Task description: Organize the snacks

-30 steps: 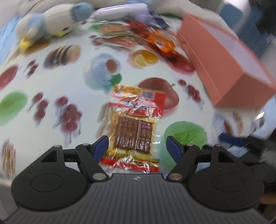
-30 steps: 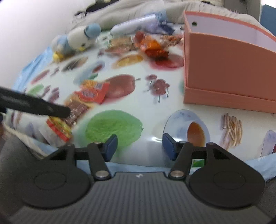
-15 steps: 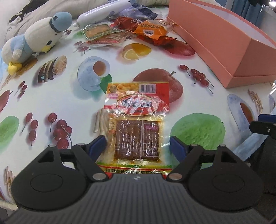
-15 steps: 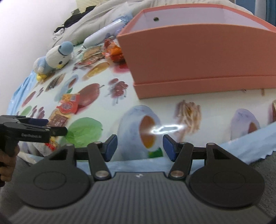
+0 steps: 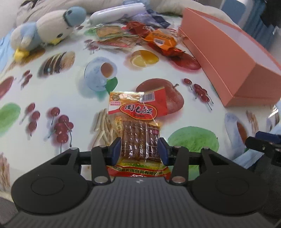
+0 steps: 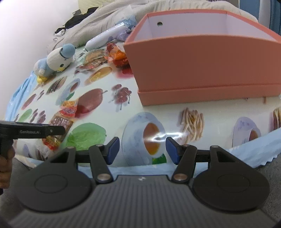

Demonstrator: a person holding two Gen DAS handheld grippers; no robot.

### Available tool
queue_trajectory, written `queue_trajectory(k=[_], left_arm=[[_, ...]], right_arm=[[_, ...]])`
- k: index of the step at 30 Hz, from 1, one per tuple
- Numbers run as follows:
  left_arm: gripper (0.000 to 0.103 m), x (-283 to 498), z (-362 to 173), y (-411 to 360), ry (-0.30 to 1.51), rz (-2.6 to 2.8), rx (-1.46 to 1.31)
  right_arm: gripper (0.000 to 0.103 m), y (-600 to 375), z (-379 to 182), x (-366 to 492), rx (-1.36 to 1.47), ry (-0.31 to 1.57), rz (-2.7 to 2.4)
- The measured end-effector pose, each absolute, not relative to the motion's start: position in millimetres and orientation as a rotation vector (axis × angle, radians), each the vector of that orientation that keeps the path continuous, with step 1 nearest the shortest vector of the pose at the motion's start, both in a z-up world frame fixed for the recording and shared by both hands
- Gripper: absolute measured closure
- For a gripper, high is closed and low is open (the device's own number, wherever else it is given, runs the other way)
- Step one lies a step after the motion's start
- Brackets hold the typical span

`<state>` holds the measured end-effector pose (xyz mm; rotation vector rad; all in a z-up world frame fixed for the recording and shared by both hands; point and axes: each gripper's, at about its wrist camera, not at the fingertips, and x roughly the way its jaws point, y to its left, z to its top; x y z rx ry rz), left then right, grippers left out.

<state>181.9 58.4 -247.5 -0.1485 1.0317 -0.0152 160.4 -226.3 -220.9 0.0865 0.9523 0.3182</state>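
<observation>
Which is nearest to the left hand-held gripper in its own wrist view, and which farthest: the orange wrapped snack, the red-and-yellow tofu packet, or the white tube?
1. Red-and-yellow tofu packet, between its fingers.
2. Orange wrapped snack, beyond, toward the right.
3. White tube, at the far edge.

Snack packet (image 5: 138, 122) is laid flat on tablecloth (image 5: 52, 91), centre-front. Open box (image 5: 233, 57) is set to its right. Plush bird (image 5: 43, 31) is placed far left; snack pile (image 5: 140, 35) w/ tube (image 5: 117, 12) is found behind, betw. bird & box.
</observation>
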Motion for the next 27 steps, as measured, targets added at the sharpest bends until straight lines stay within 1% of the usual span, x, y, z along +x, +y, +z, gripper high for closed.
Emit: queue_trajectory(k=[6, 7, 8, 11, 15, 16, 21, 23, 27], left_arm=[[0.059, 170.6, -245.0, 54.7, 1.016, 0.001, -0.198], [0.071, 169.1, -244.1, 55.3, 1.015, 0.006, -0.212], [0.075, 167.6, -242.0, 56.9, 1.01, 0.009, -0.235], [0.078, 166.4, -237.8, 58.8, 1.009, 0.019, -0.27], [0.078, 167.3, -239.4, 59.4, 1.01, 0.025, -0.282], [0.083, 167.0, -238.4, 59.8, 1.007, 0.028, -0.284], [0.087, 164.9, -230.1, 57.1, 0.983, 0.034, -0.289], [0.092, 164.3, -227.4, 55.5, 0.973, 0.036, -0.292], [0.093, 161.5, -216.1, 50.9, 0.947, 0.041, -0.293]], right_arm=[[0.043, -223.1, -214.1, 156.2, 0.069, 0.945, 0.337], [0.043, -223.3, -213.9, 155.9, 0.068, 0.95, 0.336], [0.043, -223.1, -213.5, 155.9, 0.068, 0.953, 0.334], [0.043, -224.2, -210.6, 156.7, 0.074, 0.953, 0.33], [0.043, -222.5, -206.7, 159.9, 0.076, 0.94, 0.337], [0.043, -222.6, -205.6, 160.1, 0.076, 0.937, 0.34], [0.043, -221.5, -198.1, 158.7, 0.073, 0.919, 0.358], [0.043, -221.4, -195.5, 159.2, 0.071, 0.915, 0.36], [0.043, -221.8, -186.0, 160.9, 0.068, 0.898, 0.359]])
